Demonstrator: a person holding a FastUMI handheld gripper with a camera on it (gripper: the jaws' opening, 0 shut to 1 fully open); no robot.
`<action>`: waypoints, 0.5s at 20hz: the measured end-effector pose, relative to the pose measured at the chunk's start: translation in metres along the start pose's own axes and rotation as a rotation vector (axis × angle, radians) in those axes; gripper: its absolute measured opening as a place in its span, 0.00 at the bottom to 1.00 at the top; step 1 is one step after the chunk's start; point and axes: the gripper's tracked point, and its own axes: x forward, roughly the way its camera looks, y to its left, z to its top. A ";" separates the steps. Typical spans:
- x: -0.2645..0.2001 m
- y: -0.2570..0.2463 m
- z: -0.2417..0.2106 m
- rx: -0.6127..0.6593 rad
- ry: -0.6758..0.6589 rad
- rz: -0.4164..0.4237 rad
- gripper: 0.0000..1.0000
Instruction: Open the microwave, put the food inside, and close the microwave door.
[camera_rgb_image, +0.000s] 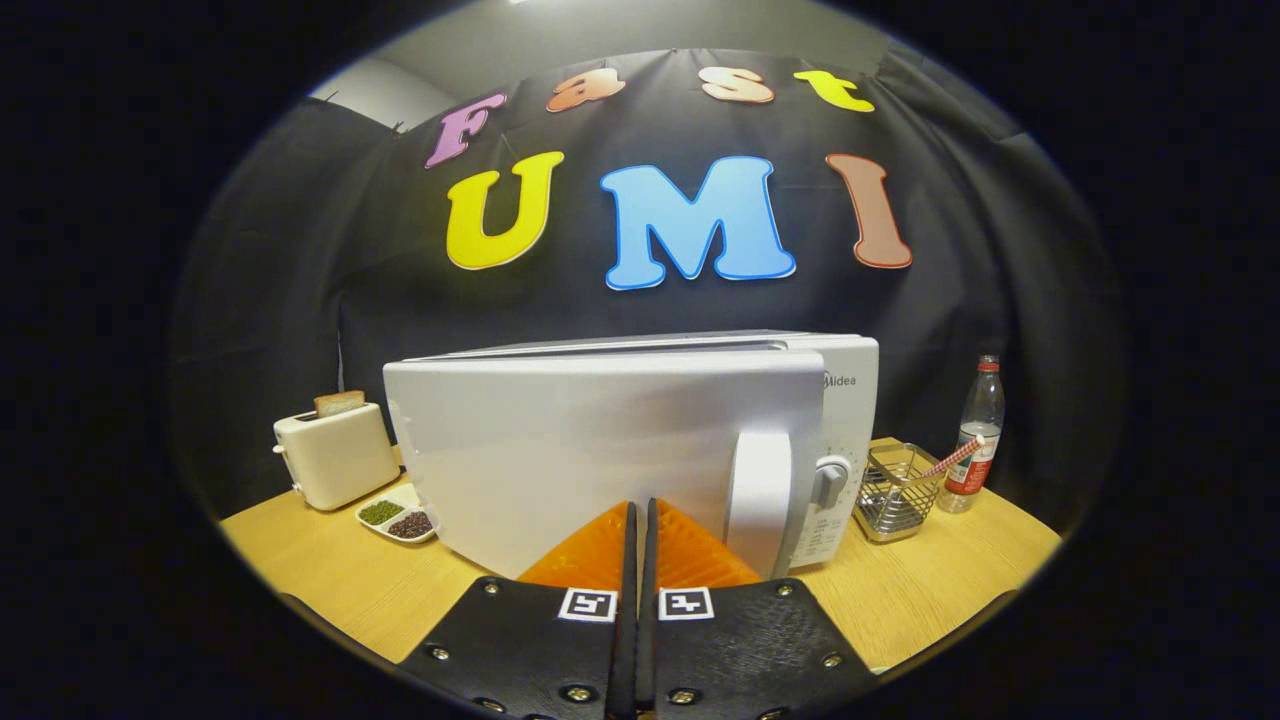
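The gripper points at the white microwave on the wooden desk, its 2 fingers clenched together with only a thin slit between them and nothing held. Their tips sit close against the microwave door, just left of the door's vertical handle. The door looks slightly ajar at its handle side. Left of the microwave stand a toaster holding bread and a small dish of food; right of it are a wire basket and a bottle.
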 end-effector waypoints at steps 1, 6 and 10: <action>0.004 0.000 0.002 -0.002 -0.001 -0.010 0.01; 0.027 -0.005 0.008 -0.025 -0.018 -0.052 0.01; 0.051 -0.011 0.009 -0.044 -0.009 -0.083 0.02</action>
